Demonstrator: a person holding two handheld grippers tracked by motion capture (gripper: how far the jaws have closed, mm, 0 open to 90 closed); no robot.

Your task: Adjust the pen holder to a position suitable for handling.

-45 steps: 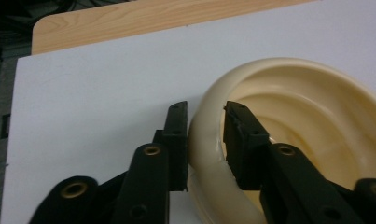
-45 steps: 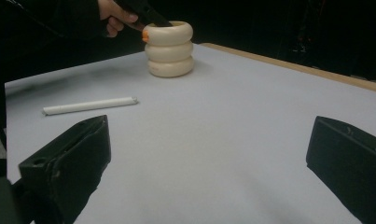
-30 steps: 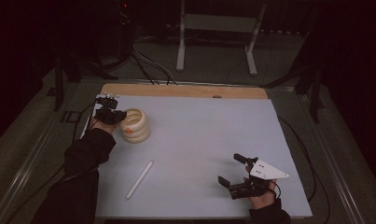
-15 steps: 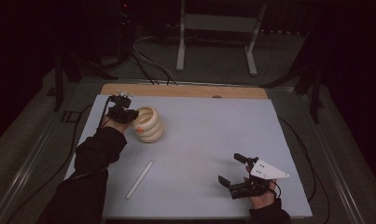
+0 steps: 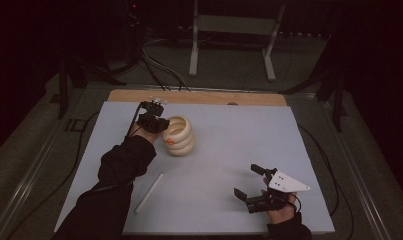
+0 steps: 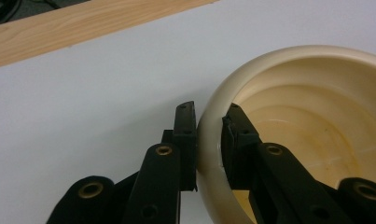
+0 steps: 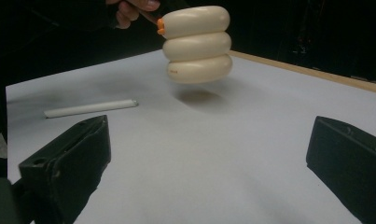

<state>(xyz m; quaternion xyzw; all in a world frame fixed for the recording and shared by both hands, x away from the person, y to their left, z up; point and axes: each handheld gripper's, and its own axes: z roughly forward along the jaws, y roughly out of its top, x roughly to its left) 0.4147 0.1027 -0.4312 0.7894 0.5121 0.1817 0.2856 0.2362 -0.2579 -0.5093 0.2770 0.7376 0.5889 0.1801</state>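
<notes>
the left gripper (image 5: 156,121) is near the far left of the table (image 5: 229,150). its jaws pinch the rim of a cream bowl (image 5: 180,135), one jaw outside the wall and one jaw inside, as the left gripper view shows (image 6: 209,135). the bowl (image 6: 311,121) looks like three fat rings stacked up. it is off the table: in the right gripper view the bowl (image 7: 197,44) hangs in the air with a dark shadow on the sheet under it. there is a small orange bit (image 7: 160,26) by the rim, near the hand (image 7: 132,9) that holds the gripper. inside, the bowl is pale yellow with a few marks

a dark sleeve (image 5: 119,170) comes in from the bottom left. just beside it a white stick (image 5: 149,192) lies flat on the table, nearer the person than the bowl and apart from it. in the right gripper view the stick (image 7: 90,108) lies to the left of the bowl

a strip of wood (image 5: 199,97) runs along the far edge of the table

the right gripper (image 5: 253,184) is near the front right corner, well apart from the bowl. its jaws are wide apart with nothing between them. a grey three-cornered plate (image 5: 287,182) sits on top of it
</notes>
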